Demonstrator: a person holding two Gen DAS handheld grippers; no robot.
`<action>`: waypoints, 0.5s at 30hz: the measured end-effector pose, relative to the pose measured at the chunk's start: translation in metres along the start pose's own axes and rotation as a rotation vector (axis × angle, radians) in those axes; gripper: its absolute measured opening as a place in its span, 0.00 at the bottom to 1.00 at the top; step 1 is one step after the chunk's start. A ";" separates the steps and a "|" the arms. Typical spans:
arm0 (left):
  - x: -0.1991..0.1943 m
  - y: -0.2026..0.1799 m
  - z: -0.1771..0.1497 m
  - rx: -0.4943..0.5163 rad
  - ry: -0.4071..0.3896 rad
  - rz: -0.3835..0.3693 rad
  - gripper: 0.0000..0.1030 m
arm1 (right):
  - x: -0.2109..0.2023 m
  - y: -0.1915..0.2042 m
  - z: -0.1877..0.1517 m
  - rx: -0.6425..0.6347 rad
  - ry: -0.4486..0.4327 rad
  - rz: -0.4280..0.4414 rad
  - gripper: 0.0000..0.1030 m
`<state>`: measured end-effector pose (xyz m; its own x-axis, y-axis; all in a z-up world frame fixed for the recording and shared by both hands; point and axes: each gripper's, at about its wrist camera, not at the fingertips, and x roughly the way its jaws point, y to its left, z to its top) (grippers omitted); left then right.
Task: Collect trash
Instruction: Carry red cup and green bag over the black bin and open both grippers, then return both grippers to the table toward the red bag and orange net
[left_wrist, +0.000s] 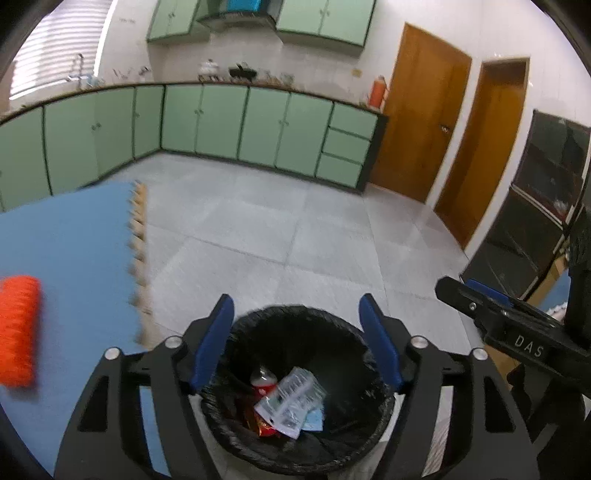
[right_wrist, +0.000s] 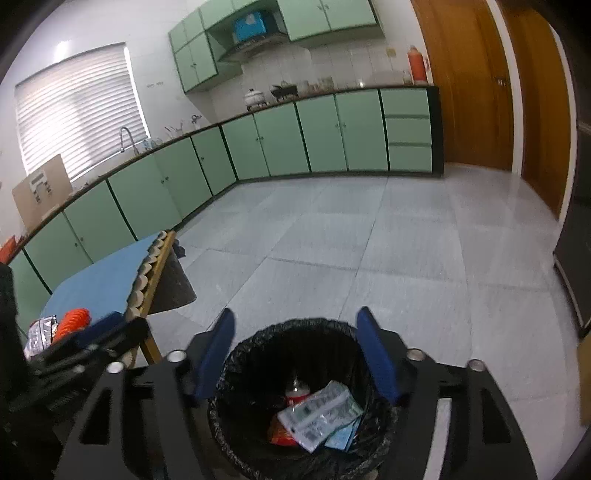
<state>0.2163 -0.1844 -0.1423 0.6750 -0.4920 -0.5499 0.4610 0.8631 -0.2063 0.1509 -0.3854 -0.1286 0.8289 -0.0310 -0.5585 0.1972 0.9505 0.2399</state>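
A round bin with a black liner (left_wrist: 295, 435) (right_wrist: 258, 432) stands on the floor under both grippers. Inside lie a white printed wrapper (left_wrist: 291, 400) (right_wrist: 317, 410), a red packet (left_wrist: 266, 428) (right_wrist: 280, 437), a small bottle (left_wrist: 263, 378) (right_wrist: 296, 389) and a pale blue scrap (left_wrist: 314, 419) (right_wrist: 341, 439). My left gripper (left_wrist: 297, 321) hangs open over the bin with nothing between its blue pads. My right gripper (right_wrist: 295, 330) is open above the bin too, its pads bare. The right gripper (left_wrist: 509, 325) shows in the left wrist view at the right; the left gripper (right_wrist: 85, 343) appears at the lower left of the right wrist view.
A blue-topped table (left_wrist: 74, 258) (right_wrist: 107, 280) stands left of the bin, with an orange ribbed object (left_wrist: 18, 332) (right_wrist: 72, 321) and a silver foil packet (right_wrist: 40, 334) on it. Green cabinets (left_wrist: 221, 122) line the far walls. Grey tiled floor (left_wrist: 295, 240) lies beyond; a dark cabinet (left_wrist: 535, 206) stands right.
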 end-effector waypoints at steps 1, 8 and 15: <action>-0.009 0.006 0.002 0.000 -0.019 0.017 0.71 | -0.002 0.004 0.001 -0.007 -0.009 -0.003 0.78; -0.088 0.062 0.007 -0.026 -0.146 0.216 0.77 | -0.016 0.062 0.006 -0.067 -0.070 0.069 0.86; -0.159 0.133 -0.010 -0.068 -0.180 0.444 0.77 | -0.013 0.152 -0.006 -0.159 -0.084 0.189 0.88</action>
<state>0.1643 0.0093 -0.0908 0.8899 -0.0816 -0.4489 0.0716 0.9967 -0.0392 0.1672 -0.2384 -0.0892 0.8850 0.1330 -0.4462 -0.0447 0.9782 0.2029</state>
